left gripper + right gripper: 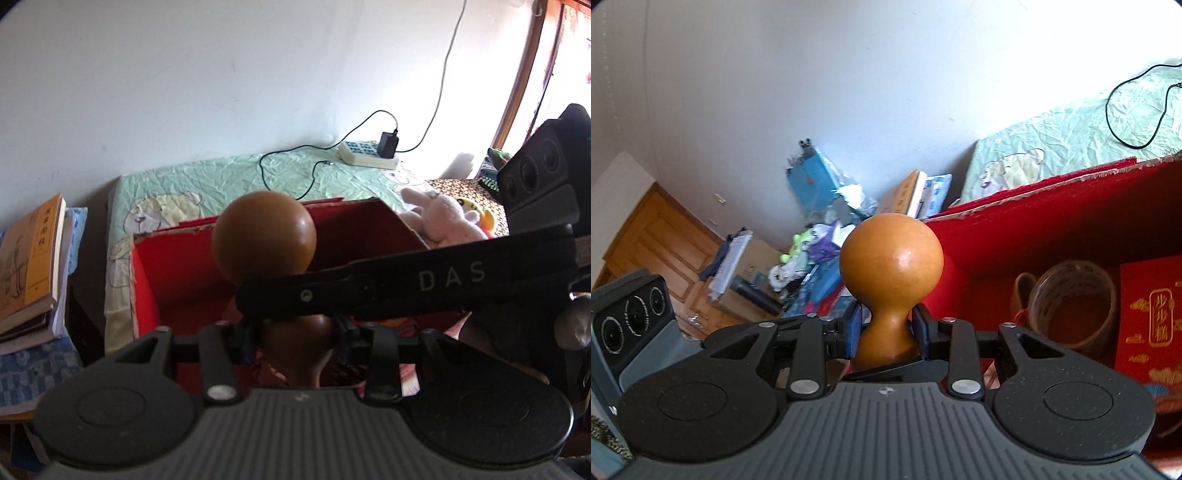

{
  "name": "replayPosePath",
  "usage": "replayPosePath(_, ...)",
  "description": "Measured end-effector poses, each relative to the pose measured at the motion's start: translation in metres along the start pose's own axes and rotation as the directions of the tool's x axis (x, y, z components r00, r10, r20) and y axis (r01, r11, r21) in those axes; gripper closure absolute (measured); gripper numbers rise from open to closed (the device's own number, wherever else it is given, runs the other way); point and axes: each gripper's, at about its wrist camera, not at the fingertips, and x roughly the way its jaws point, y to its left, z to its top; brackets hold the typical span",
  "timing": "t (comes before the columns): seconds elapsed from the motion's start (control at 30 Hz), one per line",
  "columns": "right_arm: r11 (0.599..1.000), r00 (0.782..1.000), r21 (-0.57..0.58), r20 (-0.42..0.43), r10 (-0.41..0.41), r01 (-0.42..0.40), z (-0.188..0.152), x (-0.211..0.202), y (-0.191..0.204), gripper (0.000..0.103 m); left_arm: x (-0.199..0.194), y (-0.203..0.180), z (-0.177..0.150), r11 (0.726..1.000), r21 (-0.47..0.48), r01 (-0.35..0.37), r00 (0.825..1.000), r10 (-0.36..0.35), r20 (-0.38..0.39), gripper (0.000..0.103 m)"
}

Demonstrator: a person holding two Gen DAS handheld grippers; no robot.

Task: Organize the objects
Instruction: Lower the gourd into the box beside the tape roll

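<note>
A brown gourd (264, 236) with a round top stands upright above an open red box (166, 266). My left gripper (295, 332) is shut on the gourd's lower bulb. The right gripper's black finger (406, 284) crosses in front of the gourd's neck in the left wrist view. In the right wrist view the gourd (891, 258) looks orange, and my right gripper (886, 328) is shut on its narrow neck with blue pads (854, 325) on both sides. The red box (1015, 229) lies to the right there. The gourd's base is hidden.
Inside the box lie a roll of clear tape (1075, 306) and a red packet with gold print (1148, 317). A book stack (29, 258) sits left of the box, a plush toy (439, 218) to its right, and a power strip (365, 153) on the green cloth (221, 173) behind.
</note>
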Motion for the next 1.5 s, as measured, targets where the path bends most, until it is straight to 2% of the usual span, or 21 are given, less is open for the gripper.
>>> replayPosePath(0.1,1.0,1.0,0.019,-0.016,-0.014,0.014,0.006,0.013,-0.007,0.071,0.013,0.006,0.001,0.999,-0.013,-0.032,0.999,0.032,-0.022,0.062)
replayPosePath(0.2,0.996,0.999,0.093,-0.039,0.016,-0.012,0.009,0.026,-0.019,0.07,0.027,0.012,-0.001,0.998,-0.024,-0.06,0.996,0.058,-0.061,0.063)
replayPosePath(0.33,0.991,0.998,0.132,-0.051,0.037,-0.03,0.012,0.036,-0.025,0.069,0.044,0.021,-0.007,0.995,-0.043,-0.088,0.991,0.083,-0.108,0.063)
replayPosePath(0.47,0.995,0.999,0.09,-0.033,-0.03,0.033,0.016,0.04,-0.025,0.07,0.051,0.029,-0.009,0.992,-0.076,-0.101,0.988,0.09,-0.129,0.063)
replayPosePath(0.53,0.993,0.995,0.102,-0.083,-0.057,0.066,0.016,0.05,-0.031,0.069,0.055,0.029,-0.011,0.992,-0.075,-0.098,0.985,0.086,-0.146,0.063)
replayPosePath(0.63,0.989,0.984,0.106,-0.154,-0.087,0.104,0.013,0.064,-0.035,0.069,0.061,0.021,-0.014,0.989,-0.029,-0.143,0.977,0.137,-0.162,0.06)
replayPosePath(0.8,0.981,0.964,0.065,-0.207,-0.167,0.184,0.009,0.072,-0.029,0.069,0.07,0.011,-0.019,0.982,0.035,-0.187,0.963,0.19,-0.193,0.057)
replayPosePath(0.97,0.974,0.945,0.04,-0.256,-0.205,0.222,0.007,0.08,-0.03,0.068,0.073,0.009,-0.024,0.982,0.036,-0.185,0.961,0.188,-0.204,0.048)
replayPosePath(1.03,0.97,0.938,0.055,-0.272,-0.213,0.236,0.006,0.082,-0.033,0.067,0.073,0.008,-0.026,0.982,0.031,-0.185,0.962,0.187,-0.2,0.049)
replayPosePath(1.5,0.968,0.949,0.121,-0.256,-0.183,0.22,0.006,0.073,-0.042,0.067,0.068,0.007,-0.025,0.986,0.012,-0.164,0.966,0.163,-0.202,0.047)
